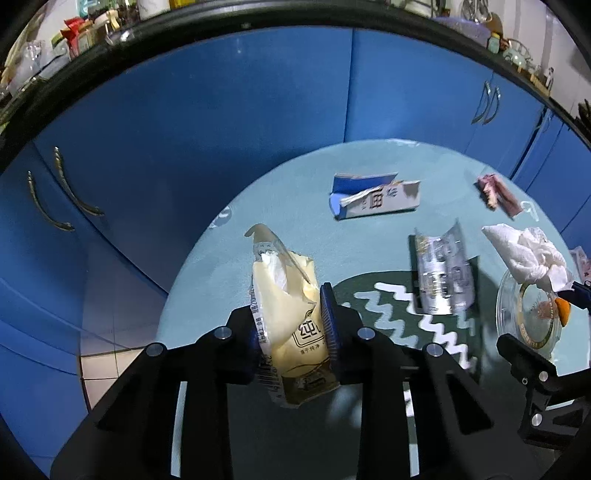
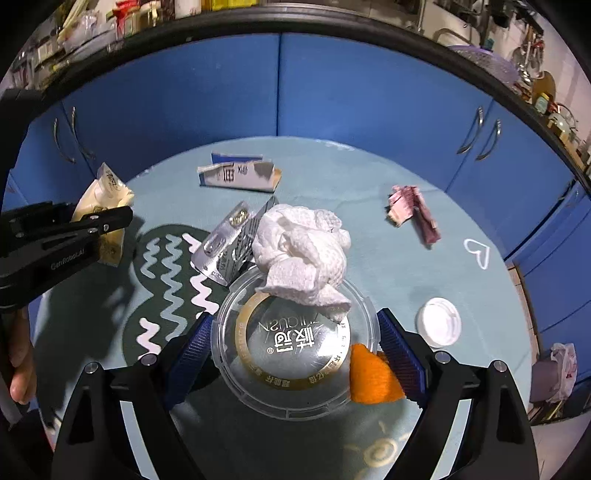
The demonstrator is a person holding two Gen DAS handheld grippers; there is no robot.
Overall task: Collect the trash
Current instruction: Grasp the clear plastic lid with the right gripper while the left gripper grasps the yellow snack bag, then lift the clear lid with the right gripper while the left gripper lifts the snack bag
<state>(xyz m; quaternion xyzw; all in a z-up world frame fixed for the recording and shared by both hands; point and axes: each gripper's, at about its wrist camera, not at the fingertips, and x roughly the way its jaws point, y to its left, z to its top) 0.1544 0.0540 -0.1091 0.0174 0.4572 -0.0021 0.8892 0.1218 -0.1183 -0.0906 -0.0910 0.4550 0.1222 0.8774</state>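
My left gripper [image 1: 291, 332] is shut on a yellow snack wrapper [image 1: 284, 295] and holds it above the round teal table [image 1: 295, 206]; the wrapper also shows in the right wrist view [image 2: 107, 199]. My right gripper [image 2: 295, 347] is shut on a clear plastic bowl [image 2: 295, 354]. The bowl holds a crumpled white tissue [image 2: 303, 254] and an orange peel [image 2: 373, 376]. A silver blister pack [image 2: 229, 243], a torn blue-and-white box [image 2: 240, 175] and a pink wrapper [image 2: 413, 210] lie on the table.
A white lid [image 2: 439, 321] lies at the table's right edge. Blue cabinets [image 1: 221, 110] stand behind the table under a cluttered black counter [image 2: 332, 22]. A tiled floor [image 1: 103, 354] shows at left. A bag [image 2: 561, 369] sits at lower right.
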